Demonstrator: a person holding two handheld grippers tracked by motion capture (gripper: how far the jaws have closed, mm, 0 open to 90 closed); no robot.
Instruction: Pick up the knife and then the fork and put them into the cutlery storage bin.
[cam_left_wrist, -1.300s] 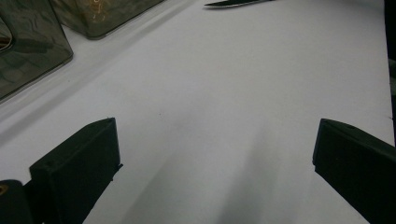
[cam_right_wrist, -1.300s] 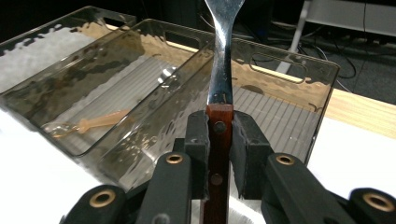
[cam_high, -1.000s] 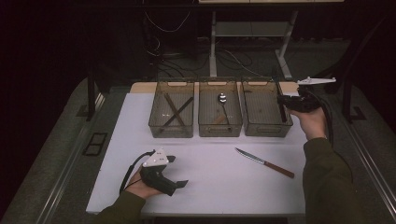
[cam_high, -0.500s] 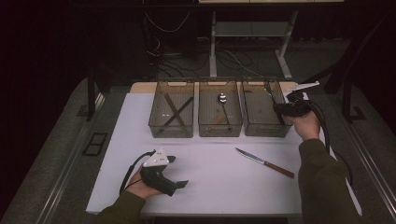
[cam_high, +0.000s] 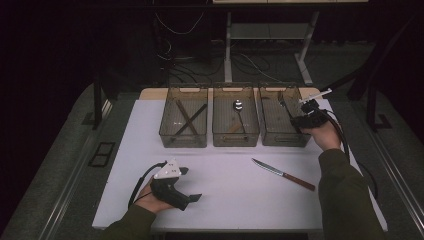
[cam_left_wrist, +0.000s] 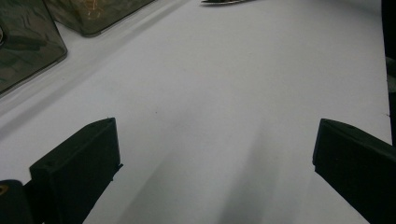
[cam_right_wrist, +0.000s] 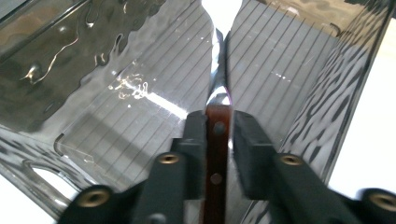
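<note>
The work in hand is sorting cutlery into three clear bins at the far side of the desk (cam_high: 225, 205), and it looks more than half done. The left bin (cam_high: 182, 141) has two brown sticks (cam_high: 187, 120) lying crossed, and the middle bin (cam_high: 235, 141) has a spoon (cam_high: 238, 106). The right bin (cam_high: 280, 141) is receiving its piece at this moment. This piece seems to be a fork (cam_right_wrist: 217, 84) with a wooden handle, but I cannot see its head clearly. One knife (cam_high: 283, 174) lies alone on the desk, in front of the right bin and apart from it. I judge that it is the last thing to be put away.

The right tongs (cam_right_wrist: 218, 116) reach into the right bin from its right end. Their jaws have just been opening, and the handle of the fork stands between them. In the right gripper view the jaws are only a little apart. The left one is at the handle and the right one shows a thin gap, so the grip looks released. The metal part of the fork points away, along the bottom of the bin.

The left tongs (cam_high: 192, 184) rest low on the near part of the desk. Their jaws stand wide apart with nothing between them and hold nothing.
</note>
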